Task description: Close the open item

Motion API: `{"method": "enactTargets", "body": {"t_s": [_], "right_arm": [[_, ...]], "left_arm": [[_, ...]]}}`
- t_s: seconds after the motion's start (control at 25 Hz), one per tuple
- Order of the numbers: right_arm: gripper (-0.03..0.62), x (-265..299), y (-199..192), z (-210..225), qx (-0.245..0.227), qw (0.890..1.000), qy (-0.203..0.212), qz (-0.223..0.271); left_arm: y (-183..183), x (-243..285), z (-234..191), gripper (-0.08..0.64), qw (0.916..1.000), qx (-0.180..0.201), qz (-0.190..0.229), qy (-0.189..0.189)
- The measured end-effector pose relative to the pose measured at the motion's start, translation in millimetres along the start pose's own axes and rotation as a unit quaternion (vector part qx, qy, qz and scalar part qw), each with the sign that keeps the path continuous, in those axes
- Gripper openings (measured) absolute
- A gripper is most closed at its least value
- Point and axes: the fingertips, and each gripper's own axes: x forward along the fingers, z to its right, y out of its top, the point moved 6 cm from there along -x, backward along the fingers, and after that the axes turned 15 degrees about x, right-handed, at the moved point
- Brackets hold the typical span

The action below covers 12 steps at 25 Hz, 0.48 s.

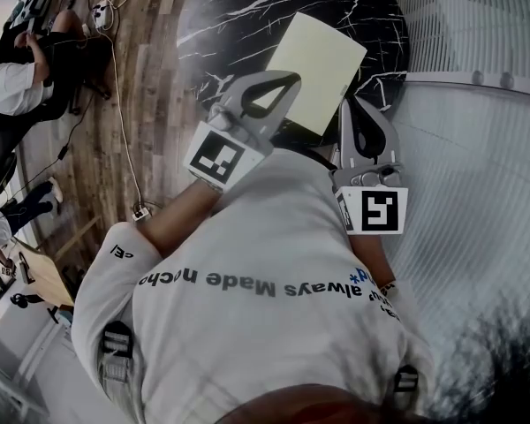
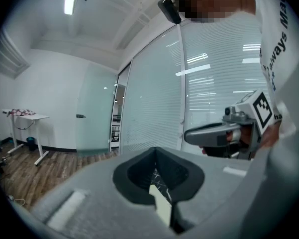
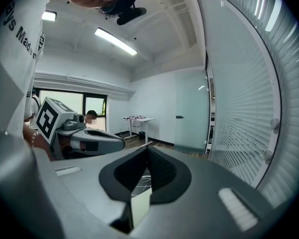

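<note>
A pale yellow flat rectangular item (image 1: 318,58) lies on the round black marble table (image 1: 230,20); whether it is open I cannot tell. My left gripper (image 1: 285,79) is held near my chest above the item's near left edge, jaws shut and empty. My right gripper (image 1: 360,106) hangs beside the item's near right corner, also shut with nothing in it. In the left gripper view the shut left gripper (image 2: 157,151) frames a sliver of the item (image 2: 162,205), with the right gripper (image 2: 209,133) to the right. The right gripper view shows the shut right gripper (image 3: 148,148), the item (image 3: 139,208) and the left gripper (image 3: 97,142).
Wood floor (image 1: 150,69) lies left of the table, with a cable and power strip (image 1: 141,211). People sit at the far left (image 1: 18,78). A wall of white blinds (image 1: 477,148) runs along the right. A white desk (image 2: 27,116) stands by the far wall.
</note>
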Motion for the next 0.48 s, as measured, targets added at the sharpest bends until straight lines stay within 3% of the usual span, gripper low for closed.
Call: {"method": "enactTargets", "body": {"t_s": [0.48], "right_arm": [[0.003, -2.9, -0.6, 4.6, 0.005, 1.000, 0.001, -0.001]], "left_arm": [[0.2, 3.2, 7.9, 0.004, 0.9999, 0.012, -0.005, -0.007]]}}
